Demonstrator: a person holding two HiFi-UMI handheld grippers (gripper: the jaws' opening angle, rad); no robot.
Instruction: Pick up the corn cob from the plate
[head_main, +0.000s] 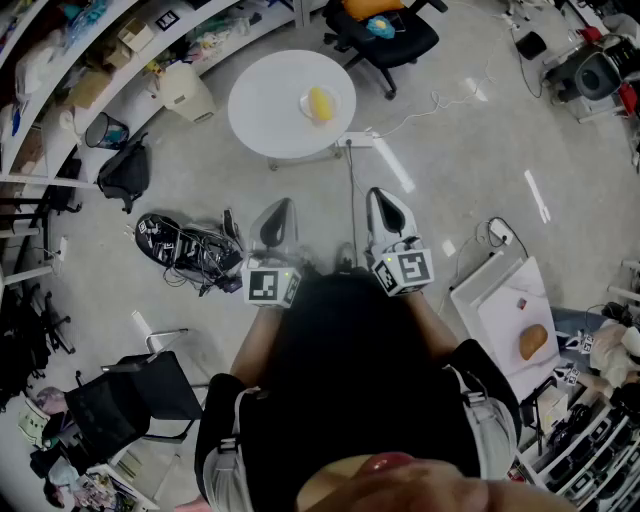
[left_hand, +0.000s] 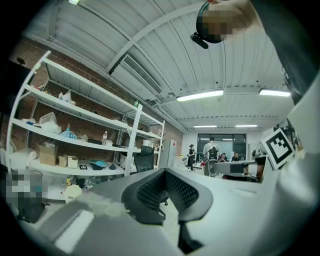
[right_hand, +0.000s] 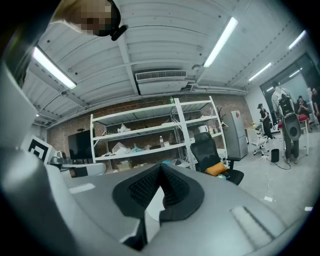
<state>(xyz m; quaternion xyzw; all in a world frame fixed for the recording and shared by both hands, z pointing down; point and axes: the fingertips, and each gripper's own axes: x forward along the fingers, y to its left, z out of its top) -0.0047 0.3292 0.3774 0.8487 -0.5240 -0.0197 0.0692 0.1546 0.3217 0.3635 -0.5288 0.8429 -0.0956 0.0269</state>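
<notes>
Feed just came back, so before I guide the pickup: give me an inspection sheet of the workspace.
Surface: round white table, only the plate on it.
Job's things: corn cob lying on the plate, untouched.
Clutter: black bag and dark heap of gear on the floor.
Grippers: left gripper and right gripper both shut, empty, well short of the table.
Cables: white cable across the floor from a power strip by the table's foot.
Surroundings: shelves at left, office chair beyond the table.

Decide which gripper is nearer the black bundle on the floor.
Left. The left gripper is just right of the black bundle; the right gripper is farther right.
</notes>
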